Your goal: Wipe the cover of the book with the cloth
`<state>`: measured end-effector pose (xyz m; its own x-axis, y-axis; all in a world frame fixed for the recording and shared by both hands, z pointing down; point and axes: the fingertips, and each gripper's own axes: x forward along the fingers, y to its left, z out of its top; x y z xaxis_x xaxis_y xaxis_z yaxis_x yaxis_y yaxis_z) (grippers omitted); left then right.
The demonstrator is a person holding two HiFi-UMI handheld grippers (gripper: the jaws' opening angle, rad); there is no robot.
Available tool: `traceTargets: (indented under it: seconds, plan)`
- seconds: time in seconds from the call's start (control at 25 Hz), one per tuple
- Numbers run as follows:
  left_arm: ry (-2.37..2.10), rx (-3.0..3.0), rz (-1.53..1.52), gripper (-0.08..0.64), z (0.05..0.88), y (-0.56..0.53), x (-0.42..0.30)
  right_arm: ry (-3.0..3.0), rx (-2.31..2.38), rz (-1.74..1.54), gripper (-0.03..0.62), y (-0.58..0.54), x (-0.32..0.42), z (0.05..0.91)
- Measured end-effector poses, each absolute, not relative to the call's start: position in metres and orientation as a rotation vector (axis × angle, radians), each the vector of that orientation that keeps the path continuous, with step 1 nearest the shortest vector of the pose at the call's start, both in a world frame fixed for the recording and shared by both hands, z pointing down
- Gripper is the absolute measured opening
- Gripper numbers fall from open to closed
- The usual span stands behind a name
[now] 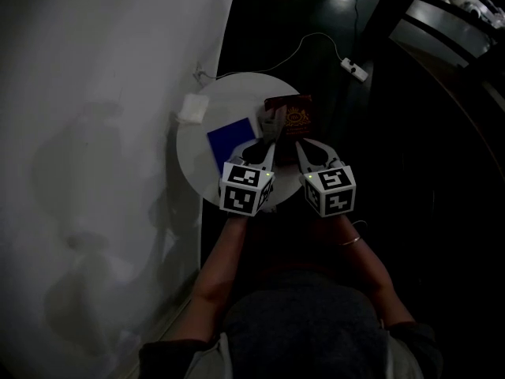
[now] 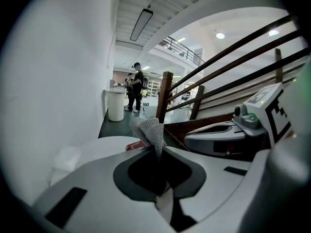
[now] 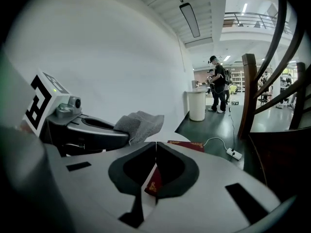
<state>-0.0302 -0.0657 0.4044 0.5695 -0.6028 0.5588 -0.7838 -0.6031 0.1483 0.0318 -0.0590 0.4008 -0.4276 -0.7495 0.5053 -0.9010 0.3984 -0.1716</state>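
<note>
A round white surface stands close to the pale wall. On its far side lies a dark red book with gold print, and a blue flat thing lies to the left of it. The right hand-held gripper is closed on the near edge of the book. The left hand-held gripper is clenched on a grey cloth, which is at the book's left edge.
</note>
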Motion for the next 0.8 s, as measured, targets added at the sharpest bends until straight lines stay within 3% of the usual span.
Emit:
traceTargets:
  seconds: [0.8]
  plan:
    - [-1.393,2.536,0.286,0.034,0.327,-0.073,-0.077,-2.494,1.524,0.432,0.028,-0.060,0.028,0.327]
